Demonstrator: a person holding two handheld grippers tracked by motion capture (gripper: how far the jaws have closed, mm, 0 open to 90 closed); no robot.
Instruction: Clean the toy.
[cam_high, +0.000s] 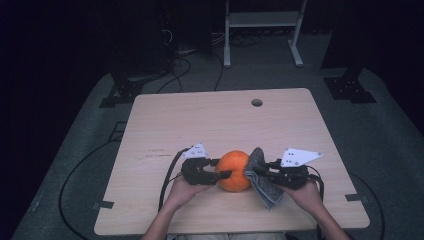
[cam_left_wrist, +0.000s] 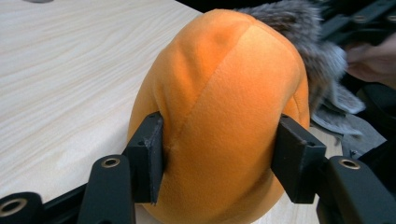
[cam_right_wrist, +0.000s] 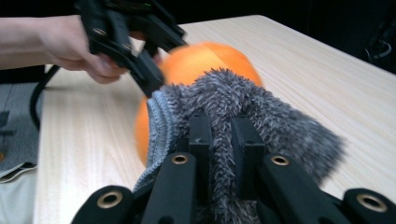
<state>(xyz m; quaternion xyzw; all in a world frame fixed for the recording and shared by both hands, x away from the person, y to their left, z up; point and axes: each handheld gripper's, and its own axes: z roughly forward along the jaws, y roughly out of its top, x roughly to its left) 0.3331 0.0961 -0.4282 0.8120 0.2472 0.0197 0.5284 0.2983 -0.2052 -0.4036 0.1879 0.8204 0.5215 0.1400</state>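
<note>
Left tongs (cam_left_wrist: 219, 158): we see both pads pressed into the orange plush ball (cam_left_wrist: 224, 116).
Right tongs (cam_right_wrist: 223, 140): pinched tight on the grey fuzzy cloth (cam_right_wrist: 243, 102).
Ball: on the surface (cam_high: 210, 120), toward 6 o'clock of centre.
Cloth: seemingly touching the ball's 3 o'clock side.

Beyond both claws the worktop (cam_high: 220, 120) lies wide open, bare wood. Between left claw (cam_high: 223, 174) and right claw (cam_high: 255, 172), orange plush ball (cam_high: 234, 170) and grey cloth (cam_high: 260, 177) block passage.

A dim lab: bare wooden table (cam_high: 165, 120), floor cables (cam_high: 75, 175), equipment stands (cam_high: 262, 30)
</note>
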